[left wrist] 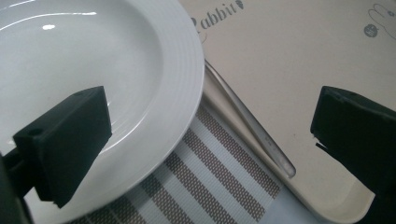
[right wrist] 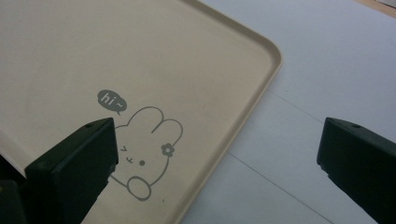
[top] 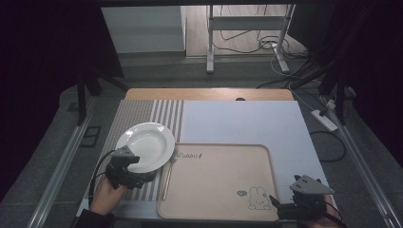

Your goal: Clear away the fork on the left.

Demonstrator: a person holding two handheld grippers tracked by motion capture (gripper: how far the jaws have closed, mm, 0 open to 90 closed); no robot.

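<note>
A white plate (top: 145, 144) rests on a striped placemat (top: 142, 113) at the left. A beige tray (top: 216, 161) with a rabbit drawing (top: 259, 198) lies in the middle. A metal utensil (top: 167, 179) lies along the tray's left rim. My left gripper (top: 150, 177) is open at the plate's near edge. In the left gripper view one jaw hangs over the plate (left wrist: 93, 70) and the other over the tray (left wrist: 289, 60), with the utensil handle (left wrist: 254, 128) between them. My right gripper (top: 276, 208) is open at the tray's near right corner, straddling the tray rim (right wrist: 250, 109) beside the rabbit (right wrist: 142, 151).
A white mat (top: 237, 121) covers the table behind and right of the tray, also seen as the white mat (right wrist: 327, 70). The wooden table edge (top: 209, 93) runs along the back. Beyond it are a metal stand (top: 247, 28) and floor cables (top: 328, 118).
</note>
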